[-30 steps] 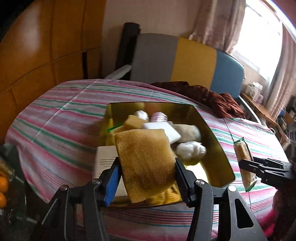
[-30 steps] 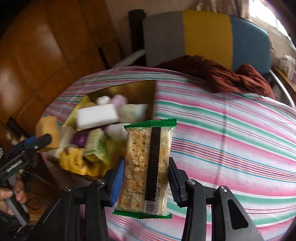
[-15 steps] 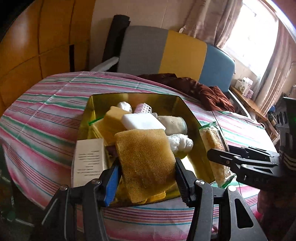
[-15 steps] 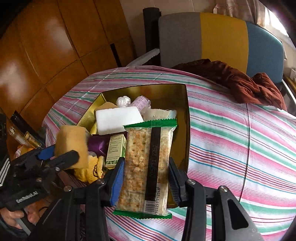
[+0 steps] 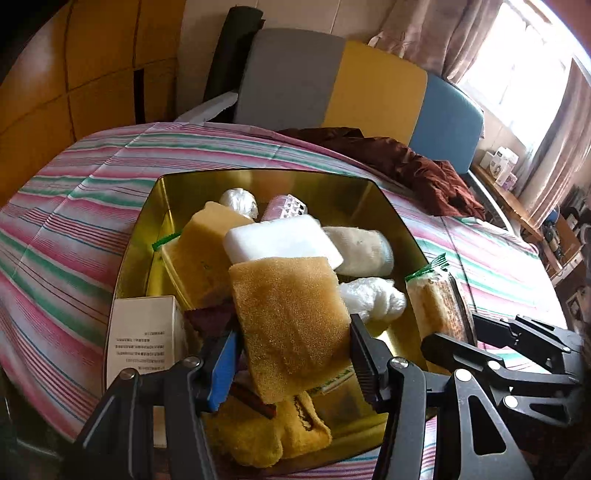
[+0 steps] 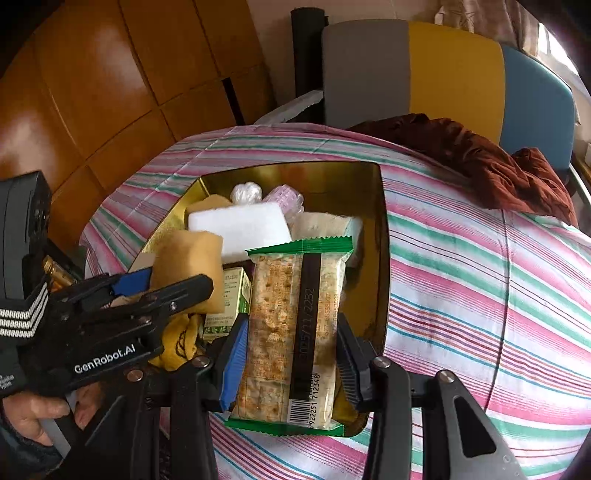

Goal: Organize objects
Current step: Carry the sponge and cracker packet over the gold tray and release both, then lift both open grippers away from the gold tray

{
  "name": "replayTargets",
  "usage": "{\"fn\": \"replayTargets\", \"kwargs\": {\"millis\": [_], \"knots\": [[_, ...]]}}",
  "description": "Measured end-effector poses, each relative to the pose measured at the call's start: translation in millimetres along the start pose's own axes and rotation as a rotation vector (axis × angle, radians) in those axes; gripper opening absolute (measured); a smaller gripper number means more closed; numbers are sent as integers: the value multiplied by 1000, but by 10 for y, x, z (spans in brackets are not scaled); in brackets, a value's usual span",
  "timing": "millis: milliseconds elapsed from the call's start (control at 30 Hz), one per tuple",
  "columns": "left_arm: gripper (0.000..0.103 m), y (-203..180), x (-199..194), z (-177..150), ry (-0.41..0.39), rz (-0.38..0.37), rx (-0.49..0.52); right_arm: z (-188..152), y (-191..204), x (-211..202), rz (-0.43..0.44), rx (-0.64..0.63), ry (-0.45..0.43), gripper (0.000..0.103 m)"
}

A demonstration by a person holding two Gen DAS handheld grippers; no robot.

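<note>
The left gripper (image 5: 291,350) is closed on a brown sponge (image 5: 291,317), its fingers (image 5: 364,360) pressing both sides, and holds it over the near part of the gold tin (image 5: 258,181). The right gripper (image 6: 290,360) grips a cracker pack (image 6: 295,332) by its long edges, above the tin's right side. The tin stands on a striped cloth (image 6: 480,295).

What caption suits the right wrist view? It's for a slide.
Right gripper holds a cracker packet over the gold tin; left gripper brings a sponge.

Striped cloth (image 5: 74,229), brown garment (image 5: 413,166), tri-color chair (image 5: 332,85), curtains (image 5: 443,33).
</note>
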State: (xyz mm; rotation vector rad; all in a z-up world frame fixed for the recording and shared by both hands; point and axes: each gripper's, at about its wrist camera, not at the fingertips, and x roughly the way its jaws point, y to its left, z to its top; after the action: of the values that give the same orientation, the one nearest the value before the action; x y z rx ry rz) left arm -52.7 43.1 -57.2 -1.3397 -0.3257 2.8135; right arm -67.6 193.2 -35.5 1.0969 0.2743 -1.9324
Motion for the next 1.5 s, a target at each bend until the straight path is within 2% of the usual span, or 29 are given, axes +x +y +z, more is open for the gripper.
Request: {"fn": "replayTargets", "kwargs": {"millis": [133,267,400,567,667,733,900,1000,1167,1367,1433,1500], "knots": [[56,64,172,63,30,38,-15,47,-3,147,-5,-14,25,44],[58,80,184,157,12,48,-22,114,-30,304,-20,-10,48,45],[60,87,180,110,15,48,-24,133,-69,365,-18,18,47,45],[61,89,42,15,-13,72,-11,86,-83,342,-22,29,46,45],[64,116,-73,-36,-34,62,-23,62,-88,288,-17,37,35,45],[70,130,-177,-68,-59,36,-27,45,-68,245,-7,35,28,45],[73,140,-421,-94,-110,-1,-21,20,25,167,4,19,11,45],[73,237,-601,-83,-151,4,-35,22,81,114,16,18,-5,45],[73,560,-870,-119,-202,89,-110,79,367,93,82,-43,-23,45],[76,860,-1003,-208,-219,199,-192,186,921,378,154,-152,-8,45],[80,903,-1018,-231,-223,212,-208,165,1060,577,83,-213,25,45],[81,908,-1017,-251,-221,218,-212,149,1018,703,13,-208,41,45]]}}
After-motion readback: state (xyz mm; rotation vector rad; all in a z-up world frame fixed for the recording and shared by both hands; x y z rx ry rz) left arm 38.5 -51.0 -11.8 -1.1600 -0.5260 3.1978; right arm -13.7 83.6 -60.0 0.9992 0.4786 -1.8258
